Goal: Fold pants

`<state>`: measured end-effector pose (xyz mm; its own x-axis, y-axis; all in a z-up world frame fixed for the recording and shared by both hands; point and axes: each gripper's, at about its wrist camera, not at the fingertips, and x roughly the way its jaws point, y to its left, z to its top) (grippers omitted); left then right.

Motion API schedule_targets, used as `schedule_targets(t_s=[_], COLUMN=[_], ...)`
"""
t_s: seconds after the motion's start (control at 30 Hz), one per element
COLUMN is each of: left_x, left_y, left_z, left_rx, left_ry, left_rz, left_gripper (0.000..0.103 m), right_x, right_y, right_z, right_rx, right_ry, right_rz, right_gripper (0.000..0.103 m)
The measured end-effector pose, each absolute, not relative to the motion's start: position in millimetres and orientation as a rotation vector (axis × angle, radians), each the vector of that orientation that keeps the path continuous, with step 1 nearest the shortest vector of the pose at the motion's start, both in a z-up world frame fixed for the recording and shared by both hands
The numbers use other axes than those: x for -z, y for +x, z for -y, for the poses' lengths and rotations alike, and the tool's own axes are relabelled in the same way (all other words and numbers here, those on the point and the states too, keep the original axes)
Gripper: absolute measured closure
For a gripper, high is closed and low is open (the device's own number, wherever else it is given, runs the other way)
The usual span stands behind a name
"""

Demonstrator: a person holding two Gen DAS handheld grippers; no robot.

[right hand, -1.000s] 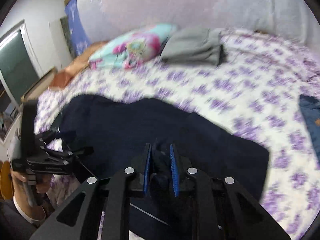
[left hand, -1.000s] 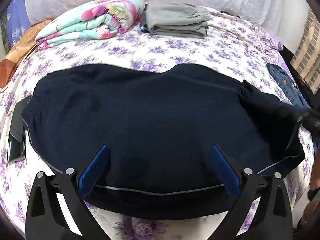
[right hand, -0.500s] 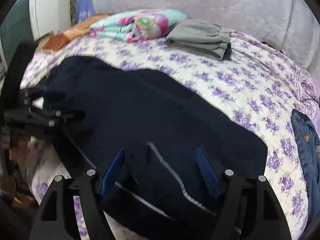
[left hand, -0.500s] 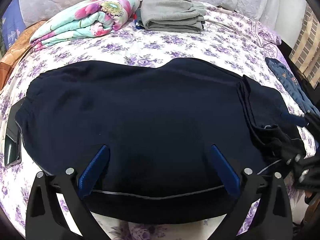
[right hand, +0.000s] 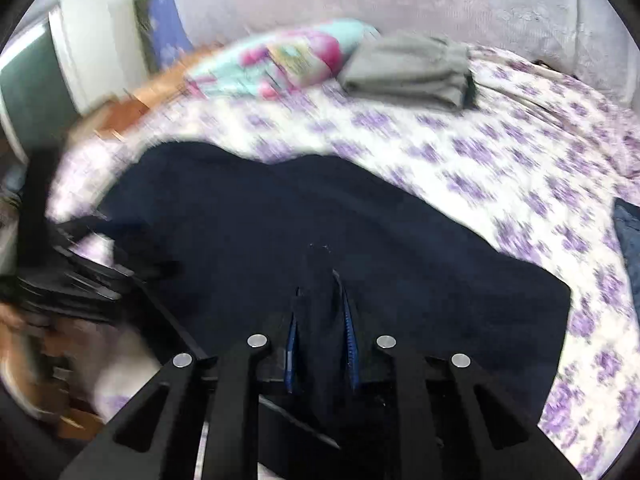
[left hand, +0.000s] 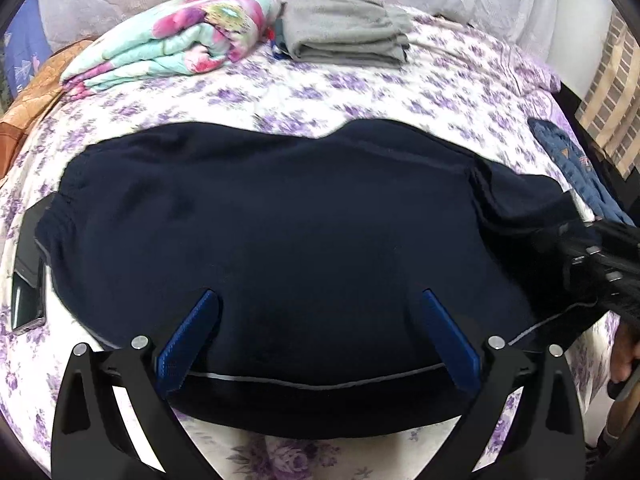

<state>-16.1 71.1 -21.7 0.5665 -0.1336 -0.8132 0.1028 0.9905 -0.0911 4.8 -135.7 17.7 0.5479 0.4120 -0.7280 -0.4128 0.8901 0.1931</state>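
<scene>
Dark navy pants (left hand: 280, 220) lie spread across the flowered bed, their grey side stripe near the front edge. My left gripper (left hand: 318, 296) hovers open over the front middle of the pants, nothing between its blue pads. In the right wrist view my right gripper (right hand: 320, 292) has a bunched fold of the pants (right hand: 280, 220) between its blue pads, and its jaws are closing on it. From the left wrist view the right gripper (left hand: 600, 264) shows at the pants' right end, where the cloth is folded over. The left gripper (right hand: 80, 272) appears blurred at the left of the right wrist view.
A folded floral blanket (left hand: 180, 40) and a folded grey garment (left hand: 344, 36) lie at the back of the bed (left hand: 400, 92). A dark phone (left hand: 28, 280) lies beside the pants' left end. Blue jeans (left hand: 568, 160) rest at the right edge.
The right gripper opened wide half a second ago and has closed again on a fold of the pants. The left gripper stays open in the same place.
</scene>
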Motion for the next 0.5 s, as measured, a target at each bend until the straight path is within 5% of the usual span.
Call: schedule_targets(t_s=[0.2,0.3,0.37,0.5], left_x=[9,13,16,16], left_y=[-16,-14,-13,-13], left_z=[-89,-94,-94,-90], left_rx=[0.072,0.047,0.04,0.035], left_ry=[-0.067,-0.078,-0.078,-0.056], left_rz=[-0.927,-0.947,-0.963,-0.962], left_gripper=[0.005,0.005,0.005,0.005], right_x=[7,42,32,4], right_y=[15,22,16,20], right_z=[87,68,64,97], right_rx=[-0.609,-0.653,-0.725,-0.761], right_ry=[-0.036,-0.078,-0.086,0.068], right_rz=[-0.884,-0.966,-0.978,-0.97], right_gripper=[0.082,0.059,0.029,0.027])
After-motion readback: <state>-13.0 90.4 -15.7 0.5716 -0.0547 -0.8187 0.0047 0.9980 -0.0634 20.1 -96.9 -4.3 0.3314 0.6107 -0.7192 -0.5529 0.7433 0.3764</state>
